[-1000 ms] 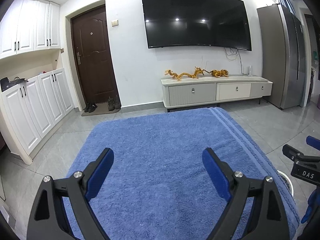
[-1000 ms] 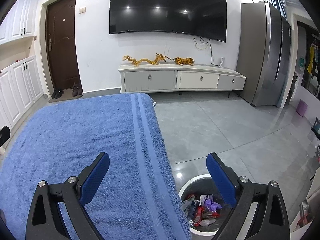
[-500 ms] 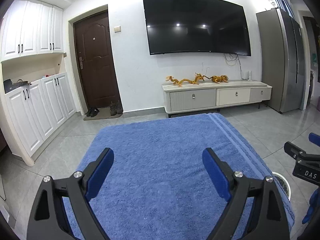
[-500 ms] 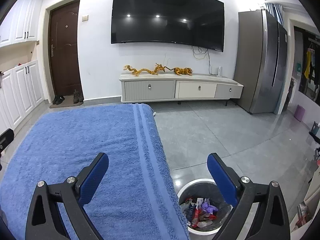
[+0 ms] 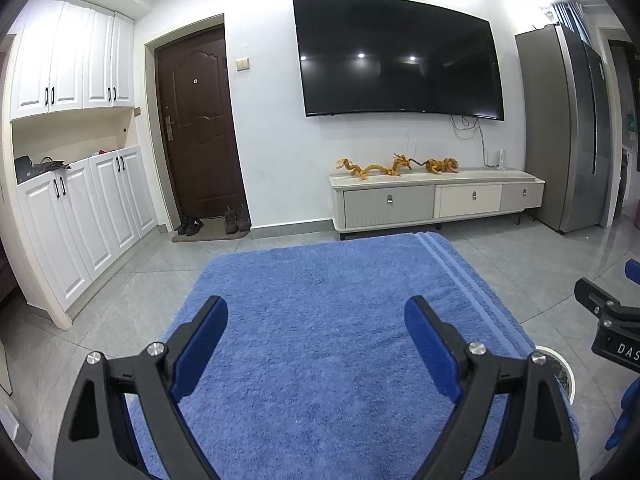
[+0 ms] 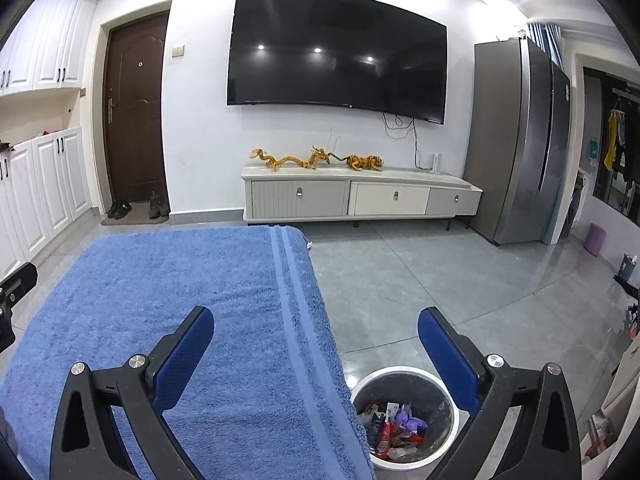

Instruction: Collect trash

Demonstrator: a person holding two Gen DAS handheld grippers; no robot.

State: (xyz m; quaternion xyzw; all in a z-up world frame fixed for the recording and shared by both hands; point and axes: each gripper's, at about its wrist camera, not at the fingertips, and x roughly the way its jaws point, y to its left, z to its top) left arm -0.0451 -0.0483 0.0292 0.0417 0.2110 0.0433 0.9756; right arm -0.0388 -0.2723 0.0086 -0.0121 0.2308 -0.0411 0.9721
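Note:
A white-rimmed trash bin (image 6: 404, 372) stands on the floor by the right edge of a blue towel-covered surface (image 6: 192, 288); it holds several colourful wrappers (image 6: 394, 426). My right gripper (image 6: 316, 332) hangs above the towel's edge and the bin, its jaws opening wide with nothing between them. My left gripper (image 5: 316, 320) stands open and empty over the bare blue towel (image 5: 320, 292). In the left wrist view the bin's rim (image 5: 562, 366) peeks out at the right, and the right gripper's body (image 5: 608, 328) shows at the right edge.
A white TV cabinet (image 6: 360, 196) with golden figurines (image 6: 312, 160) stands under a wall TV (image 6: 336, 52). Grey fridge (image 6: 520, 140) at right, brown door (image 5: 196, 128) and white cupboards (image 5: 80, 208) at left. Grey tiled floor (image 6: 420, 280) lies open.
Both grippers have risen and drawn back, so the room sits lower in both views and more of the bin shows. The right jaws have widened slightly.

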